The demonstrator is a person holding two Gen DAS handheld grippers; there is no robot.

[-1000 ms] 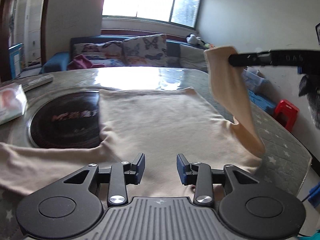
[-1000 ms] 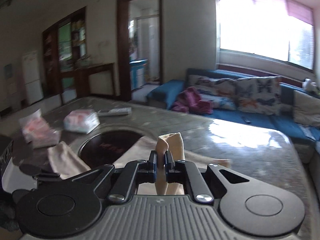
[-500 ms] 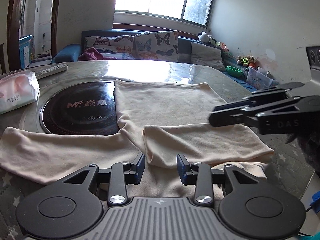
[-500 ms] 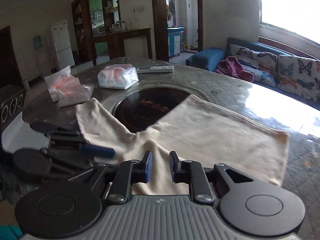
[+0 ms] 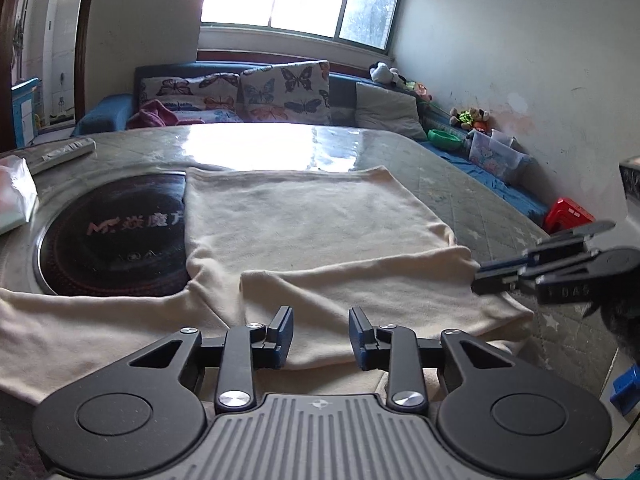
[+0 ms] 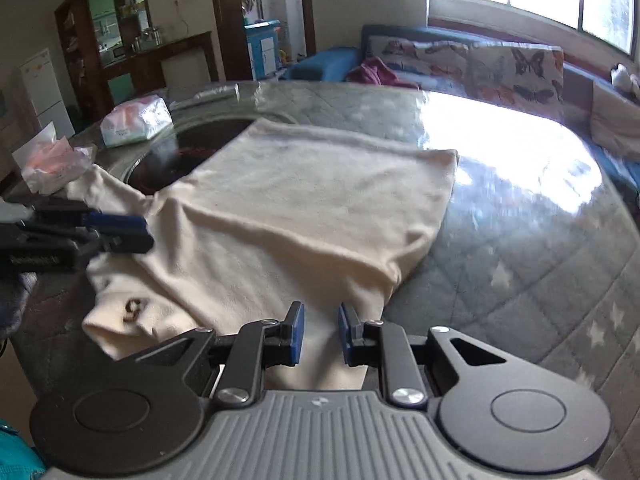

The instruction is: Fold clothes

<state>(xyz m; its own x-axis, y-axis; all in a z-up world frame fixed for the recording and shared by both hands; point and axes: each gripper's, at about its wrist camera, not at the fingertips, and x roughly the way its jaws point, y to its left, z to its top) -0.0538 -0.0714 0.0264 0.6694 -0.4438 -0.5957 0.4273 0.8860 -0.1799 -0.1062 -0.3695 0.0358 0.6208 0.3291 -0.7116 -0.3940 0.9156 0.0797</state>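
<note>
A cream long-sleeved top (image 5: 304, 224) lies flat on the table, and it shows in the right wrist view as well (image 6: 304, 200). Its right sleeve (image 5: 360, 292) is folded across the chest; the left sleeve (image 5: 80, 320) stretches out to the left. My left gripper (image 5: 320, 334) stands open just above the collar end, holding nothing. The right gripper (image 6: 320, 330) is open over the garment's near edge, beside the folded shoulder. From the left wrist view I see the right gripper (image 5: 486, 276) at the sleeve's outer end, and the left gripper (image 6: 136, 232) appears in the right wrist view.
A black round hob (image 5: 116, 236) is set into the table (image 5: 480, 208), partly under the top. Tissue packs (image 6: 136, 120) and a remote (image 5: 64, 152) lie at the far left. A sofa (image 5: 280, 92), a red stool (image 5: 568, 212) and toy boxes stand beyond.
The right gripper carried the raised sleeve down across the chest, let go of it and drew back to the right edge. My left gripper stayed open and nearly still.
</note>
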